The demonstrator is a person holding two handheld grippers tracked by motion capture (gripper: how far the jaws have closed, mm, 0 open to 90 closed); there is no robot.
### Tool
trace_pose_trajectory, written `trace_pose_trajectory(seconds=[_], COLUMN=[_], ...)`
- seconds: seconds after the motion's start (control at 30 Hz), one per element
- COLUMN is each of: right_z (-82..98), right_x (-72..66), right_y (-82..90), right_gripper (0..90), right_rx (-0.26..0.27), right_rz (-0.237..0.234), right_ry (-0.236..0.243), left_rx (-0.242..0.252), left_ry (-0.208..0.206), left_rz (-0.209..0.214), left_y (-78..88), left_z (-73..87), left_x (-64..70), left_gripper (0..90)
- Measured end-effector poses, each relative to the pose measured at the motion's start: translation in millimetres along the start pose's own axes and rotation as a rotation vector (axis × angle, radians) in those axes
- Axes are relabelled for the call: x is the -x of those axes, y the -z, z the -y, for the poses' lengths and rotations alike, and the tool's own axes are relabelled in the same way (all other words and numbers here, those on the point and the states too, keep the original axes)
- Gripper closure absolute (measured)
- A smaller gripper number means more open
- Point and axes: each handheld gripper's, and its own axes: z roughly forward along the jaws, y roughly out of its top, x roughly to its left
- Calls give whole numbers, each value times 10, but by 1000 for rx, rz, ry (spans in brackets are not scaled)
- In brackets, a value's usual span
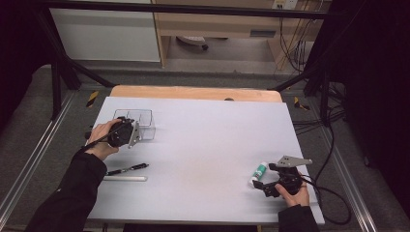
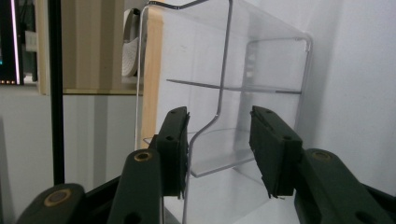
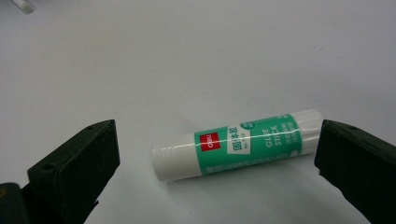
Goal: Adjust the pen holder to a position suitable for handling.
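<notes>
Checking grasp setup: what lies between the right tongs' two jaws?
A green-and-white glue stick lies on the white table between the open right tongs, untouched, as the right gripper view shows.

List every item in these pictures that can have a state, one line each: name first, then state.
clear organizer: upright, nothing visible inside, one wall between the left jaws.
left gripper: partly closed around that wall; one pad at it, the other apart.
glue stick: capped, lying on its side.
right gripper: open, straddling the glue stick.
black pen: lying flat.
white stick: lying flat beside the pen.
</notes>
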Motion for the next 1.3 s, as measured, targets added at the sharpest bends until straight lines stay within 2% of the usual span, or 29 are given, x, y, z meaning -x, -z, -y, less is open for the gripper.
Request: trace_pose_trajectory(seconds=[0.07,0.13,0.57,0.73,0.97,1.1,1.13,1.3], right_z=[-1,-1,-2,-2,0,-1,-1,-1], right_x=[-2,-2,-2,-3,-4,-5,-5,-6], right_y=[-3,-3,-3,-3,-8,-10,-9,-8], right_gripper=[4,4,4,4,4,4,4,4], right_rx=[-3,-3,-3,-3,-4,-8,-7,-6], right_rz=[-1,-1,-5,-6,-5,-8,-8,-8], right_ry=[-3,-3,-1,-2,-1,0,-1,-4], left_rx=[2,-5,-12,10,12,16,18,28], left_ry=[-7,-38,-99,-110,-124,-129,-130,-143], left_rz=[5,12,25,35,44,62,85,122], left_y=[-18,-24,26,76,123,146,170,214], left_z=[8,7,-7,7,9,8,9,13], left_x=[-3,-9,6,37,68,69,64,88], left_gripper=[587,584,635,676,703,731,742,785])
